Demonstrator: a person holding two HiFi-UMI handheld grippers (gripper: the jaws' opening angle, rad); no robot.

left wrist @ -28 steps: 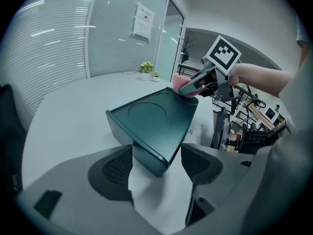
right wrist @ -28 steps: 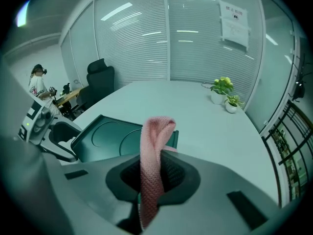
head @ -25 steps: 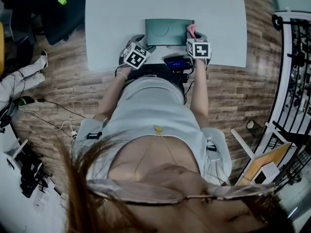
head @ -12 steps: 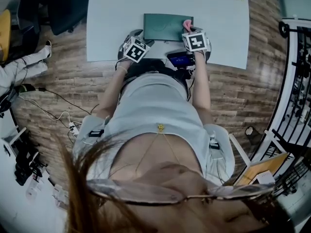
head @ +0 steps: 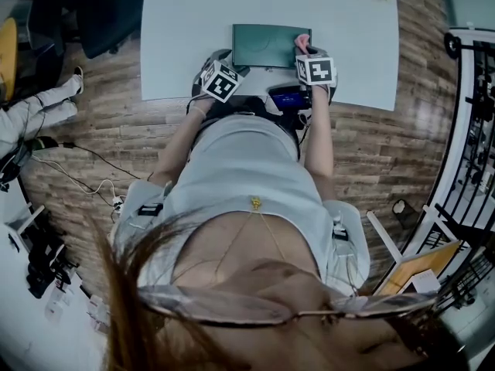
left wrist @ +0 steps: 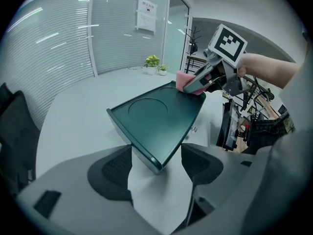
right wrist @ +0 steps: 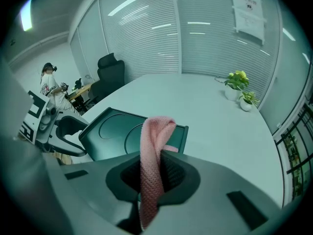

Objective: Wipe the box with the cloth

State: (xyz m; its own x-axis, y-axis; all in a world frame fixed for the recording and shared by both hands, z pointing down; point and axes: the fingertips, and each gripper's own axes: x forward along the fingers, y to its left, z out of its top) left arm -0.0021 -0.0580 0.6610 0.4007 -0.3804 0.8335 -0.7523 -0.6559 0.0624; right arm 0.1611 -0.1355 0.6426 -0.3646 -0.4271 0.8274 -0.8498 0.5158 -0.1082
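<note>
Little has changed: right gripper still pinches cloth at box corner.

Head view: high above the person, facing steeply down. The table and box sit small and far at the top of the frame.

Left gripper view: low on the left gripper, looking along its jaws. The box's near corner is very close, and the right gripper is across at the far side.

Right gripper view: rides on the right gripper, cloth right at the lens. It faces over the box's other end, with the left gripper at frame left.

All three views share the box and the potted plant at the table's far end.
</note>
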